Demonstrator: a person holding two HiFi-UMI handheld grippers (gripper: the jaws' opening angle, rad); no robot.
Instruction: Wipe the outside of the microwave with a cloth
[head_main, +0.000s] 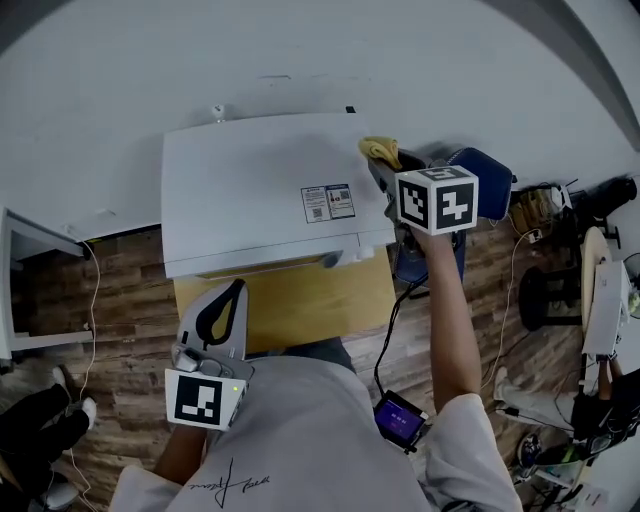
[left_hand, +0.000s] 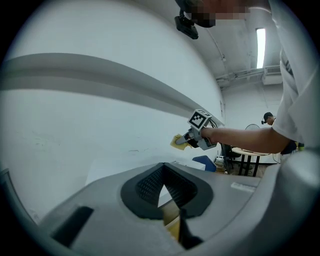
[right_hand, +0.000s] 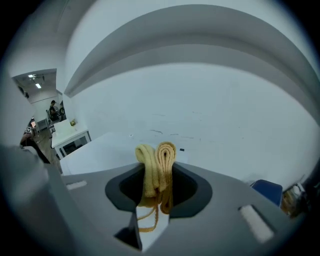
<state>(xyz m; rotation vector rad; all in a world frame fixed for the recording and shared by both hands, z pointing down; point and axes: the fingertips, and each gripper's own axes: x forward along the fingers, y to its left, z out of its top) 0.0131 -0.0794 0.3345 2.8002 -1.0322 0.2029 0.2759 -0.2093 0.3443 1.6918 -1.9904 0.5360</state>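
The white microwave (head_main: 260, 190) stands on a yellow table (head_main: 290, 300) against the wall, its top facing up. No surface shows any mark of wiping, so I judge the job to be early or mid-way on the top panel, with the sides and door front still to do. The folded yellow cloth (head_main: 380, 150) sits at the top's far right corner, pinched between the jaws of the right gripper (head_main: 378, 166). Whether it presses on the panel I cannot tell. The left gripper (head_main: 232, 292) hangs low by the table's near edge, well apart from the cloth, jaws pressed together on nothing.
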